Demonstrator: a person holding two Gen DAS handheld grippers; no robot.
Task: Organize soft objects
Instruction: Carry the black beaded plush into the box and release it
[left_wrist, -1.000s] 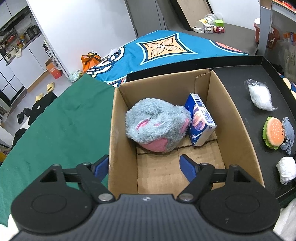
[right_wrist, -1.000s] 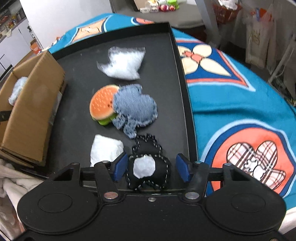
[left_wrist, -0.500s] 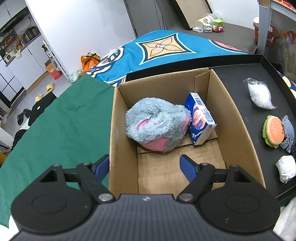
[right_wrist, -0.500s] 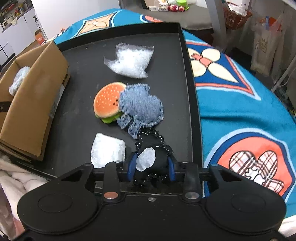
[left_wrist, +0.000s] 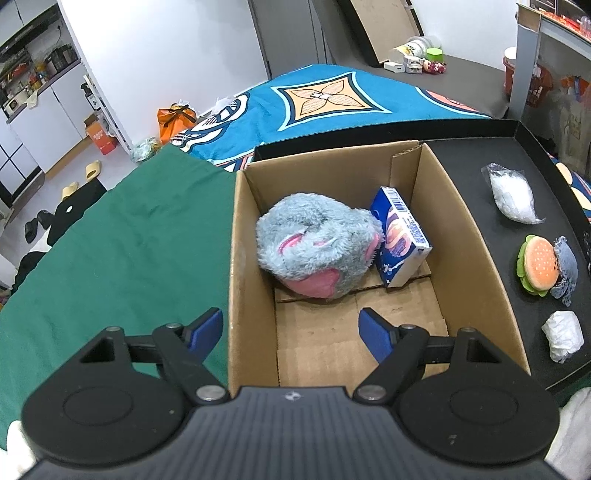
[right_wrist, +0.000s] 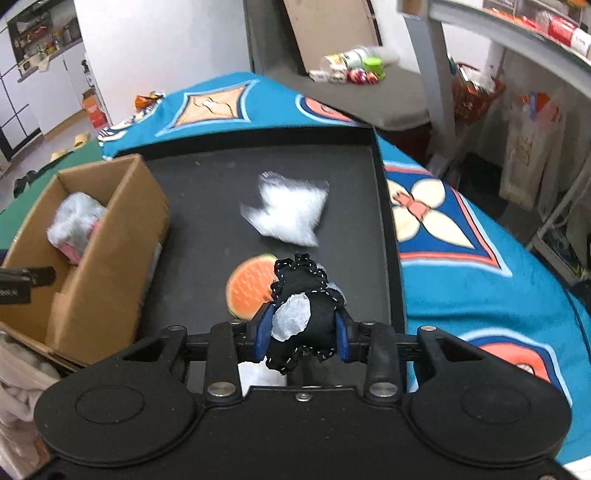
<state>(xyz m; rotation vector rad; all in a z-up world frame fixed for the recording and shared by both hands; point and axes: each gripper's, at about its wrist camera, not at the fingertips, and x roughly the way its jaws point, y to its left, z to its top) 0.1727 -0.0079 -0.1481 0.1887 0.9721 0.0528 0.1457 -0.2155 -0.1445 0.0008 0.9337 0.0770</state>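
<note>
Now I have the small black stitched cloth toy with the white patch (right_wrist: 301, 314) squeezed between the blue fingers (right_wrist: 264, 332) of my right gripper (right_wrist: 301, 334), up in the air over the black tray (right_wrist: 207, 206). It hangs above the round orange burger plush (right_wrist: 247, 291), with the clear bag of white fluff (right_wrist: 288, 214) lying farther back.

I think it goes in the open brown cardboard box (left_wrist: 476, 251), which sits at the left end of the tray. The fuzzy grey and pink plush (left_wrist: 317, 247) and the blue and white carton (left_wrist: 400, 240) are in there, touching, and the near half of the floor is bare.

What could go wrong? The toy is floppy and the pads only pinch its middle, so a quick swing might let it slip out and fall back on the tray. It could also bump the tall box wall if I carry it too low.

My left gripper (left_wrist: 291, 332) hangs wide open with nothing in it, one finger (left_wrist: 376, 336) inside the box and the other outside over the green cloth (left_wrist: 122, 251). It sits right where the toy should drop, so the two grippers could knock together.
</note>
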